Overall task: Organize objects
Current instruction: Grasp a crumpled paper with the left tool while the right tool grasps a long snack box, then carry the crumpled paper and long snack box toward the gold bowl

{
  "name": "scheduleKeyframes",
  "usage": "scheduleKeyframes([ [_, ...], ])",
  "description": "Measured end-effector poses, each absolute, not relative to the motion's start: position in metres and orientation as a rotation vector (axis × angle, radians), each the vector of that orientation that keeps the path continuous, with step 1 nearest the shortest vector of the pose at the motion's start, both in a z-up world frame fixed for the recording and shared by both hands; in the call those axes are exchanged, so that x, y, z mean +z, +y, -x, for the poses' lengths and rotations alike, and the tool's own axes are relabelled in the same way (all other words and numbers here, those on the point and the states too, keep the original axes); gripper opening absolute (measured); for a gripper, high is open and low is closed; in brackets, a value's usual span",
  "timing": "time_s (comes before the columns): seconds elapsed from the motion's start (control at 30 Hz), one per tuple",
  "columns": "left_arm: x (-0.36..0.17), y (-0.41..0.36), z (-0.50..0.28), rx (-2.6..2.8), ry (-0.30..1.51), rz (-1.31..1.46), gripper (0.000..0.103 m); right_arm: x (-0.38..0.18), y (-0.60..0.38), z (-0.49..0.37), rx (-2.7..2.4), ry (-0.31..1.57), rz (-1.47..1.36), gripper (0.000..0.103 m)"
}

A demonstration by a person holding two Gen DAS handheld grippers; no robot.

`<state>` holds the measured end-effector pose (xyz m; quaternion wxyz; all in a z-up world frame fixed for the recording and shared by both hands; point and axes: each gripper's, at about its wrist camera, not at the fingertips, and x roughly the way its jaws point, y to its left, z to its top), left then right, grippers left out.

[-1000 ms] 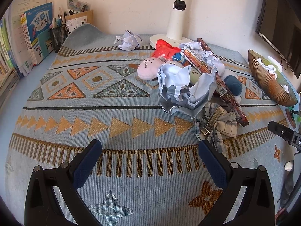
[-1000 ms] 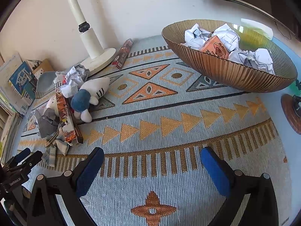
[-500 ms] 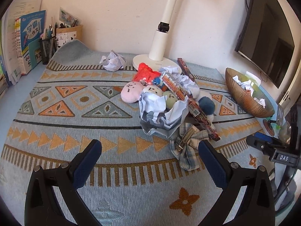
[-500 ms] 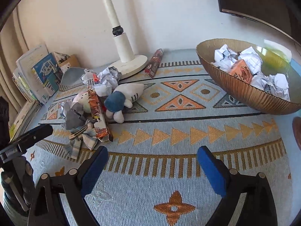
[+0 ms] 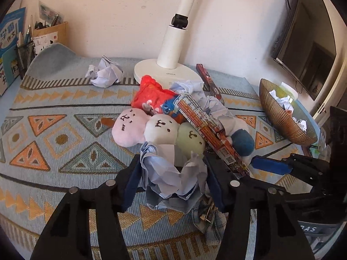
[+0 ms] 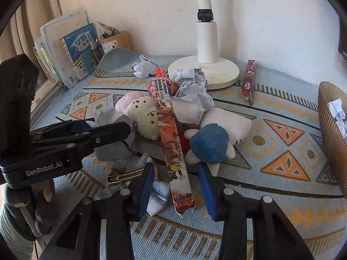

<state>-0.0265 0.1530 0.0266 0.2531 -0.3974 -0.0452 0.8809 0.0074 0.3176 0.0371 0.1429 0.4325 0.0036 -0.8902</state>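
Both grippers [image 5: 172, 181] [image 6: 176, 187] reached the pile.

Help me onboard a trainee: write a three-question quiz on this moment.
1. True or false: the right claw is clamped on the blue plush.
2. What sits between the left claw fingers? A) crumpled paper B) pink plush C) plaid bow
3. Fill in: the ribbed bowl mostly holds crumpled ____.

Key
1. False: it straddles the long printed packet, with gaps on both sides.
2. A
3. paper
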Motion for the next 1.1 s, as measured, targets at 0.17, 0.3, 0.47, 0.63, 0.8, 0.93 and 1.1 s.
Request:
scheduleKeyframes([
  [0.17,0.031,0.139,0.024,2.412,-0.2,1.057,0.048,0.038,0.322,-0.019,-2.578,-0.041,-1.213,0.018],
  [0.3,0.034,0.128,0.01,2.416,-0.234,1.056,0.048,0.057,0.338,-0.063,-2.625,-0.067,-1.158,0.017],
  [0.47,0.035,0.119,-0.027,2.468,-0.198,1.027,0.048,0.064,0.365,-0.137,-2.743,-0.018,-1.18,0.017],
  [0.63,0.036,0.119,-0.045,2.533,-0.136,0.966,0.048,0.05,0.391,-0.17,-2.848,0.026,-1.304,0.017],
  [0.8,0.03,0.119,-0.038,2.519,-0.138,1.012,0.048,0.033,0.401,-0.158,-2.789,-0.07,-1.413,0.024],
  [0.93,0.027,0.119,-0.037,2.517,-0.144,1.041,0.049,0.035,0.393,-0.143,-2.805,-0.028,-1.391,0.055],
  [1.1,0.024,0.123,-0.036,2.532,-0.113,1.069,0.051,0.033,0.392,-0.101,-2.733,-0.043,-1.457,0.064],
])
